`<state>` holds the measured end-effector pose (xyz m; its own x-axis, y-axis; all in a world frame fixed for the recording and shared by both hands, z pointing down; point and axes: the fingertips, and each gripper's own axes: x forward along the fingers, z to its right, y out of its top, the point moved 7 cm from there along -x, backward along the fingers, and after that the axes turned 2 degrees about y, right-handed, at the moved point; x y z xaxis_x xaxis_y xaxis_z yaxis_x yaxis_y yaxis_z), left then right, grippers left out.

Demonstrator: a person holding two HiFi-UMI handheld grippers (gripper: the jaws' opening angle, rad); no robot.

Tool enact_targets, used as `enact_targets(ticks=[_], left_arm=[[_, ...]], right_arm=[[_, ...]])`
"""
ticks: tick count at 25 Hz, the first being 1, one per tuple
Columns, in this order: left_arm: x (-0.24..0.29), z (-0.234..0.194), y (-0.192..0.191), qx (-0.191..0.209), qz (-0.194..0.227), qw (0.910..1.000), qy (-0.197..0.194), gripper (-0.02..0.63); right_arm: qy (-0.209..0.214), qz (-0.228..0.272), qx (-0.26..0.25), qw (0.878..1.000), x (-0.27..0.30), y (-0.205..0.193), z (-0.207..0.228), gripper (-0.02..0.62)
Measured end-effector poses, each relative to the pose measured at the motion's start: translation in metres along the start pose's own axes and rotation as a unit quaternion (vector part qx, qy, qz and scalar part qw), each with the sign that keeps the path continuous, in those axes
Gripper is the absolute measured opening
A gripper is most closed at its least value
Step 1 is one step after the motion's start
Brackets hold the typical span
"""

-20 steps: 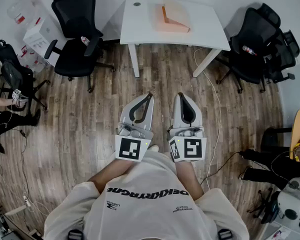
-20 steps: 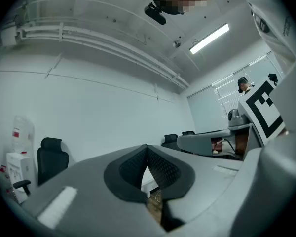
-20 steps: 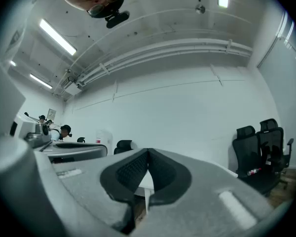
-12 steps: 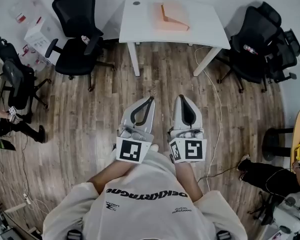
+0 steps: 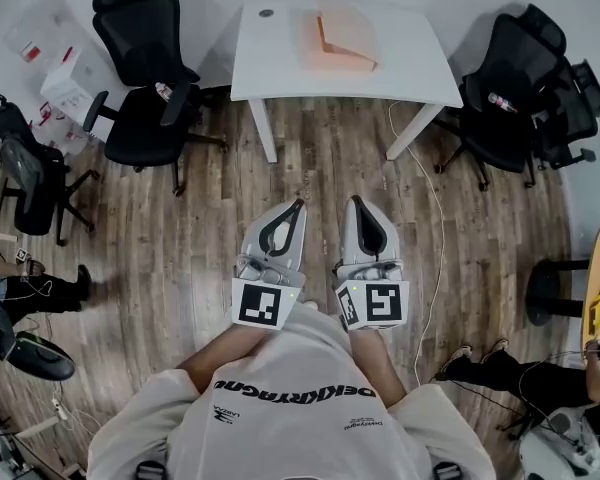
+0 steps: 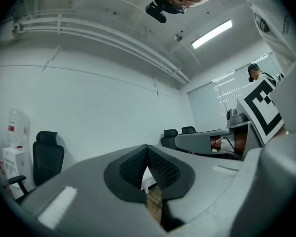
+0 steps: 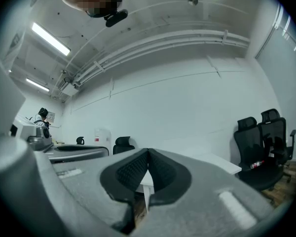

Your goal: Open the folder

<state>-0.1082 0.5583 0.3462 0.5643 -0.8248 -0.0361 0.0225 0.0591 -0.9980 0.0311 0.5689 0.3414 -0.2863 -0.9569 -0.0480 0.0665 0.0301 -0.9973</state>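
Observation:
A peach-coloured folder [image 5: 340, 40] lies closed on the white table [image 5: 270, 63] at the far side of the room, with one thicker orange piece on top of it. My left gripper [image 5: 300, 204] and right gripper [image 5: 357, 200] are held side by side over the wooden floor, well short of the table, pointing toward it. Both are shut with nothing between the jaws. In the left gripper view the left gripper [image 6: 147, 148] has its pads meeting at the tip. The right gripper [image 7: 148, 151] shows the same in the right gripper view.
Black office chairs stand left [image 5: 145, 78] and right [image 5: 520, 78] of the table. White boxes [image 5: 60, 73] sit at the far left. A white cable [image 5: 435, 228] runs across the floor. People's legs show at the left [image 5: 20, 293] and right [image 5: 500, 368] edges.
Both grippers stay shut and side by side, barely shifted. The people at the left and right edges have moved their legs.

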Motion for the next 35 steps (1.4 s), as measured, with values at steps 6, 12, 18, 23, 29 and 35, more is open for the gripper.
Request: enact_targets(ticks=[6,12,18,23,29,35], left_arm=[[0.077,-0.047,-0.005,-0.004,0.008,1.0,-0.003,-0.003],[0.151,-0.105,-0.003,-0.013,0.005,0.9999,-0.008,-0.003],[0.213,-0.149,-0.006,-0.017,0.003,0.9997,-0.019,-0.003],[0.25,-0.182,-0.011,-0.024,-0.003,0.9993,-0.028,-0.003],[0.281,-0.203,-0.019,-0.034,-0.007,0.9989,-0.032,-0.003],[0.302,-0.215,-0.035,-0.045,-0.022,0.9984,-0.024,-0.003]], right_arm=[[0.002,-0.005,-0.011,1.0,0.083,-0.001,0.027,-0.002],[-0.008,-0.009,-0.019,1.0,0.172,0.01,0.045,-0.002],[-0.017,-0.019,-0.019,1.0,0.243,0.007,0.063,-0.002],[-0.028,-0.032,-0.026,0.999,0.29,0.006,0.07,-0.002],[-0.03,-0.044,-0.036,0.998,0.329,0.008,0.079,-0.002],[-0.025,-0.06,-0.043,0.997,0.358,-0.001,0.092,-0.002]])
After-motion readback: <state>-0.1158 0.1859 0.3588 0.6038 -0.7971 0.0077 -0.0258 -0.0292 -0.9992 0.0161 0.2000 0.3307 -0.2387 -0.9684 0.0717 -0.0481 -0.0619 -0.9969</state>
